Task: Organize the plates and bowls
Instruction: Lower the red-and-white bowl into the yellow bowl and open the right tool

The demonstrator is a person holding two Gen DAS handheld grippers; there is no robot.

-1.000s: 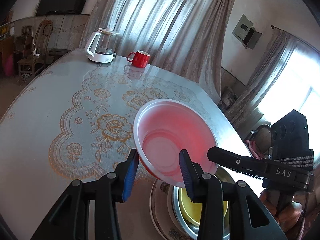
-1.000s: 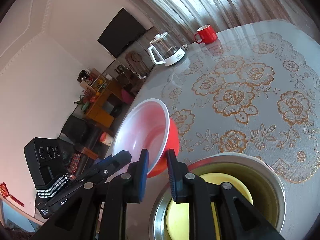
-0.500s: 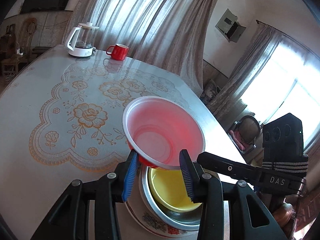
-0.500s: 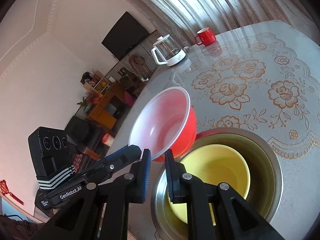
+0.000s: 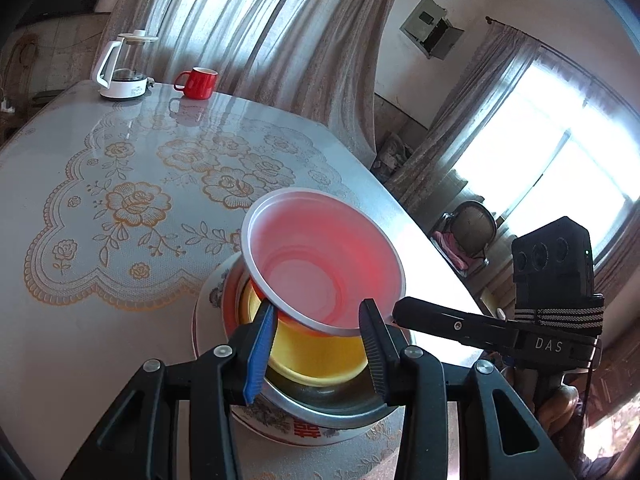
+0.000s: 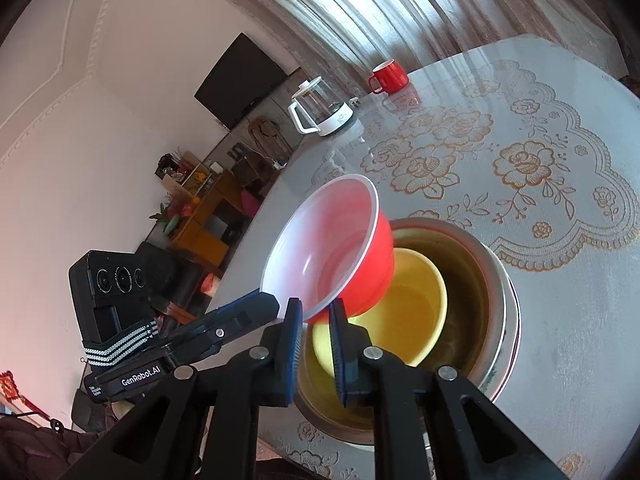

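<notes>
A red bowl with a white inside hangs tilted over a stack. My left gripper is shut on its near rim, one pad on each side of the edge. My right gripper is shut on the rim of the same red bowl; its finger reaches in from the right. Below sits a yellow bowl inside a metal bowl, on a patterned plate. In the right wrist view the yellow bowl and the metal bowl lie just beyond the red one.
The stack stands near the front edge of a round table covered by a gold floral lace mat. A glass kettle and a red mug stand at the far side. The table edge drops off at the right.
Both grippers have carried the red bowl across the table; it now hangs over the yellow bowl instead of beside the stack. The stack has come fully into view.
</notes>
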